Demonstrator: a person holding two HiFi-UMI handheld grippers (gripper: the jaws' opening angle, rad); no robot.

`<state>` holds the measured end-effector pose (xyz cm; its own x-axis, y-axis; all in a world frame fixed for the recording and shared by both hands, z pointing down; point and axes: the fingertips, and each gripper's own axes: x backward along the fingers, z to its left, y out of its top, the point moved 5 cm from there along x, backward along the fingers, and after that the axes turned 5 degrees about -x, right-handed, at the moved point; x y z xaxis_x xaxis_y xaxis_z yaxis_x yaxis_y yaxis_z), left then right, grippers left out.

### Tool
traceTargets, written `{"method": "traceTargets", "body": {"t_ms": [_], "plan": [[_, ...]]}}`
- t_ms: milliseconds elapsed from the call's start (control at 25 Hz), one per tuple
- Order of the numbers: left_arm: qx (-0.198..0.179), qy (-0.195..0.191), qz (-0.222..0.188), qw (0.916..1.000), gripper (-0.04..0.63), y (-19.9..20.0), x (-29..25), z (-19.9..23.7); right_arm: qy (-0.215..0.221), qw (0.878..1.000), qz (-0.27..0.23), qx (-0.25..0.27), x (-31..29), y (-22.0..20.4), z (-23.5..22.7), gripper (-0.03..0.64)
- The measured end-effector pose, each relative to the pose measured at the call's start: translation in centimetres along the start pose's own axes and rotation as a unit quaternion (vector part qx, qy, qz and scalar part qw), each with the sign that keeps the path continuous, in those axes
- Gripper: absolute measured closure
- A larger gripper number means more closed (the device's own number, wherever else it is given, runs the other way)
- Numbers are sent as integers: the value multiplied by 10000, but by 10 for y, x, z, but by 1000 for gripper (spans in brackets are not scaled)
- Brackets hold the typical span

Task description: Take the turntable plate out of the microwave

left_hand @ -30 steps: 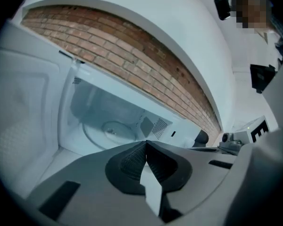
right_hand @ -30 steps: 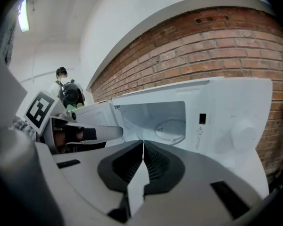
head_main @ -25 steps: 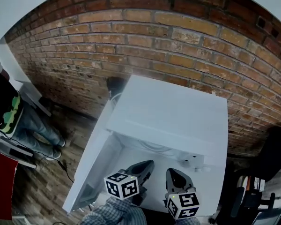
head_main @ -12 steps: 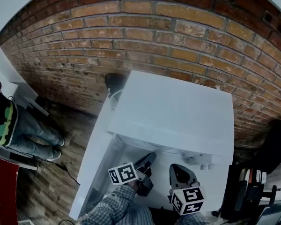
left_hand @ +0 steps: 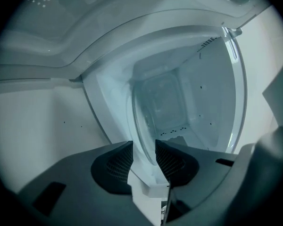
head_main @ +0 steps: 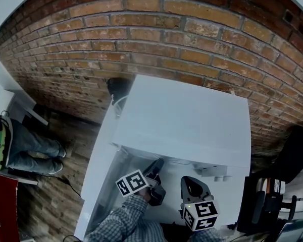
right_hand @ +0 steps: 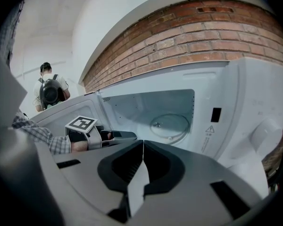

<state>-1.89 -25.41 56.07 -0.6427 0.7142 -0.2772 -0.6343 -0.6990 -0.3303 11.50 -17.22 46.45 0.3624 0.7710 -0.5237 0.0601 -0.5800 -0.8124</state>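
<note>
Risks chipping or dropping the glass turntable plate (right_hand: 170,125), flat on the floor of the microwave (head_main: 187,117), by biting too shallowly on its rim, now between the opening jaws of the left gripper (left_hand: 144,149), the right gripper (right_hand: 142,146) idling outside, jaws together, empty.

Cavity floor (right_hand: 140,125) inside the microwave (head_main: 187,120), plank floor (head_main: 45,205) left of the microwave.
Inside the microwave: white and smooth, bearing one round glass plate (right_hand: 170,125) laid flat. Left of the microwave: brown boards running up to a brick wall (head_main: 141,34), bearing a person's shoes (head_main: 54,168) and a thin dark cable (head_main: 66,179) nearer the microwave. Cannot tell what holds up the microwave itself.
</note>
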Motion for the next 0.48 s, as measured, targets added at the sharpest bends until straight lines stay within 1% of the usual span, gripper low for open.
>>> {"method": "traceTargets", "body": {"t_ms": [120,240,360,480], "plan": [[85,-15,-34,10000,471,2,-4,-1,-6,10000,24,-11,0,0,0,598],[255,-50,-95,9996,471,6,-10,-3,-15,10000,51,-4,-2,-1,0,598],[408,39,-117,9991,472,9,-14,-1,-23,10000,78,17,-4,-2,0,598],[419,137,-89,9990,483,8,-14,2,-23,9999,108,28,-6,-3,0,598]]}}
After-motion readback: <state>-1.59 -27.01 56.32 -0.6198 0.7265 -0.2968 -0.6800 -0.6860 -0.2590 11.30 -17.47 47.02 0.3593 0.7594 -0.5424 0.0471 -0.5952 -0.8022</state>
